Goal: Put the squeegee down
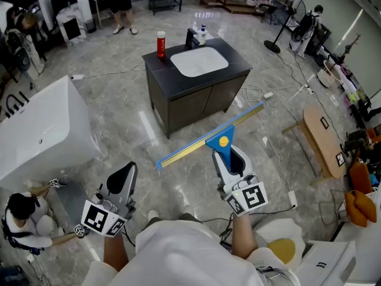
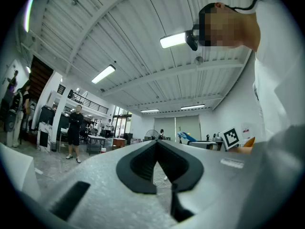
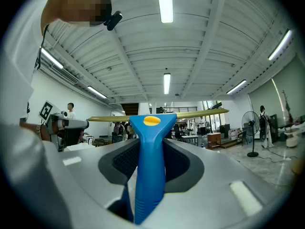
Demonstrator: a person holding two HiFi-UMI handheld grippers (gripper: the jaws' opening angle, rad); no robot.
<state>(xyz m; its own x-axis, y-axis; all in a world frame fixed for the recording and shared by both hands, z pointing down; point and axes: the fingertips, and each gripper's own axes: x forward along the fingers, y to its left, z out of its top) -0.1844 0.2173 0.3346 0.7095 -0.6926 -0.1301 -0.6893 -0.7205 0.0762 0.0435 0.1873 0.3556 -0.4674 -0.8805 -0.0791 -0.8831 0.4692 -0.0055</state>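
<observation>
Above the stone floor [image 1: 119, 130], the right gripper [image 1: 230, 157] pinched the squeegee [image 1: 208, 137] level, seemingly for setting down, the left gripper [image 1: 126, 173] closed empty.

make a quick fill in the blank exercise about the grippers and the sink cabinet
The right gripper grips the long yellow-edged squeegee by its ____ plastic handle.
The left gripper, jaws together, holds ____.
The red bottle stands on the dark cabinet beside the white ____.
Missing: blue; nothing; sink.
</observation>
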